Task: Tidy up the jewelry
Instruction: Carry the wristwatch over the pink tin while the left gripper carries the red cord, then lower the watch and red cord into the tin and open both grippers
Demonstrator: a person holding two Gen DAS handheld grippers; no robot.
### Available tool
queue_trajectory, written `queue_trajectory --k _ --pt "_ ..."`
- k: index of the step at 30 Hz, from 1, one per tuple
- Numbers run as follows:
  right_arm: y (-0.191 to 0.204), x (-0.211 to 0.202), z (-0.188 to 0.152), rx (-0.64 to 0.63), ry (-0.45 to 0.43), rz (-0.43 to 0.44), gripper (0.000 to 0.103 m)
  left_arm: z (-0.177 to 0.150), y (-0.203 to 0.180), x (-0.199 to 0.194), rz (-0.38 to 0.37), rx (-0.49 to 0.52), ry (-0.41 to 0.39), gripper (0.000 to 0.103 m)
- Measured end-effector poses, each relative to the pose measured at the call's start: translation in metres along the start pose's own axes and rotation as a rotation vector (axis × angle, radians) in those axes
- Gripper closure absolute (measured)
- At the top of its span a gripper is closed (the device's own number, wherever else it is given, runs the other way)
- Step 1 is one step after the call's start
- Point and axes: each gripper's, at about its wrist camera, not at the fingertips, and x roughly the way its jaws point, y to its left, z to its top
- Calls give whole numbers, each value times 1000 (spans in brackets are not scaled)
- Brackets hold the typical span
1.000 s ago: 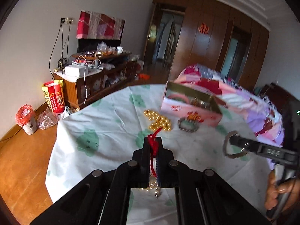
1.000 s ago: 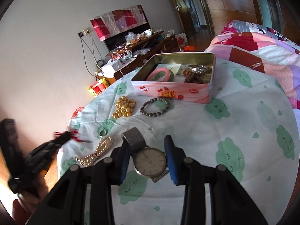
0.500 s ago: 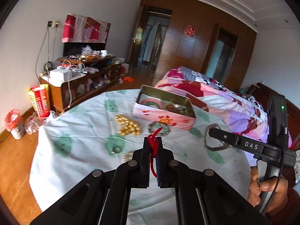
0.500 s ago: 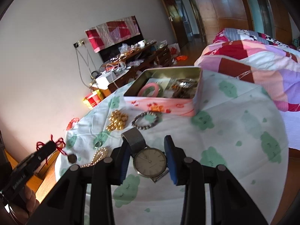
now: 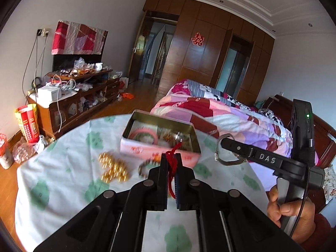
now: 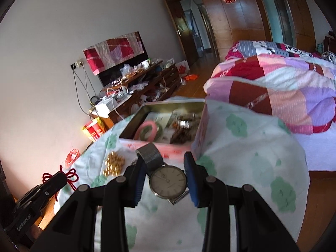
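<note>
Left wrist: left tool (image 5: 172,163) clenches red cord (image 5: 172,157) | right tool (image 6: 166,173) grips watch (image 6: 168,181), tin (image 5: 147,149) blurred, apparently open

One tin (image 5: 147,150), one watch (image 6: 168,181)

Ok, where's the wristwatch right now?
The wristwatch is clamped between the right tongs, held above the tablecloth just short of the open pink tin.

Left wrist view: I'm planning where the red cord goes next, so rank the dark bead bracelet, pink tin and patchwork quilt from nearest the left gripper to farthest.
1. dark bead bracelet, just left of the left gripper.
2. pink tin, right behind.
3. patchwork quilt, beyond the table, on the right.
</note>
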Motion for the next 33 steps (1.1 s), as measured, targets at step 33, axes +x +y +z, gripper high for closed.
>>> queue_trajectory --k 33 --pt "-27 153 41 28 37 -68 64 44 39 227 271 -67 211 97"
